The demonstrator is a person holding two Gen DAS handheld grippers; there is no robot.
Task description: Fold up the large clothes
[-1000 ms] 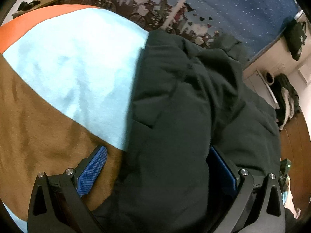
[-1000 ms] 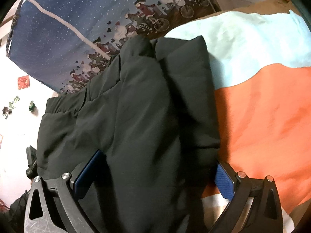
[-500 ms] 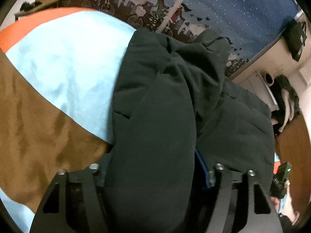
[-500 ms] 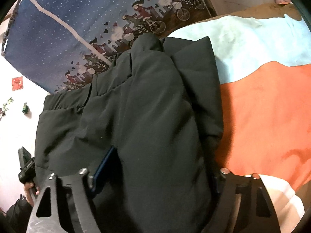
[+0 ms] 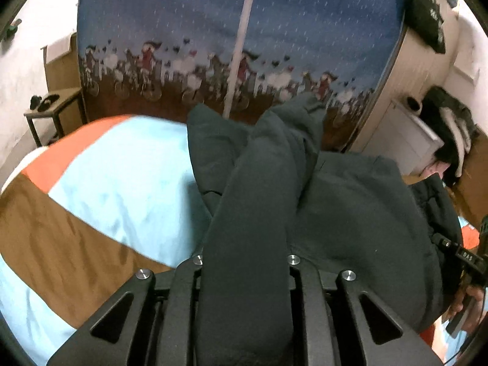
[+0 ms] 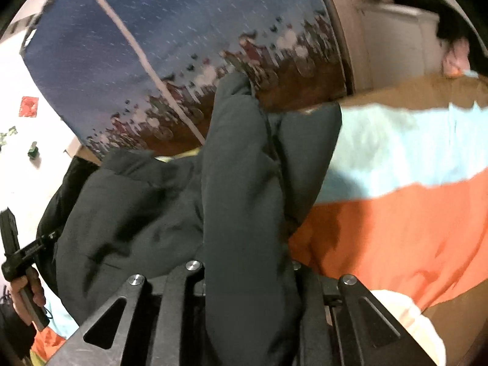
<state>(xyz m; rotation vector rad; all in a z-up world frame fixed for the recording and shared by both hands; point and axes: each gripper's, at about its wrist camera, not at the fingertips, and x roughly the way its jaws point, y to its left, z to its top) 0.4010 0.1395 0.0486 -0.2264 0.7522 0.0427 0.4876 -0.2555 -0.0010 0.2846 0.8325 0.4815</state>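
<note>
A large dark padded garment (image 5: 350, 207) lies on a bed with a blanket in light blue, orange and brown blocks (image 5: 116, 189). My left gripper (image 5: 245, 262) is shut on a thick fold of the garment and holds it raised off the bed. My right gripper (image 6: 244, 267) is shut on another fold of the same garment (image 6: 241, 183), also lifted. The fabric hides the fingertips of both grippers. The rest of the garment hangs and bunches between the two grippers.
A blue curtain with a cartoon border (image 5: 213, 45) hangs behind the bed. A small dark side table (image 5: 52, 106) stands at the far left. A white cabinet (image 5: 408, 134) with clothes piled on it stands at the right. The blanket also shows in the right wrist view (image 6: 411, 213).
Both grippers have closed on folds of the garment and lifted them up off the bed; the views have tilted up toward the curtain.
</note>
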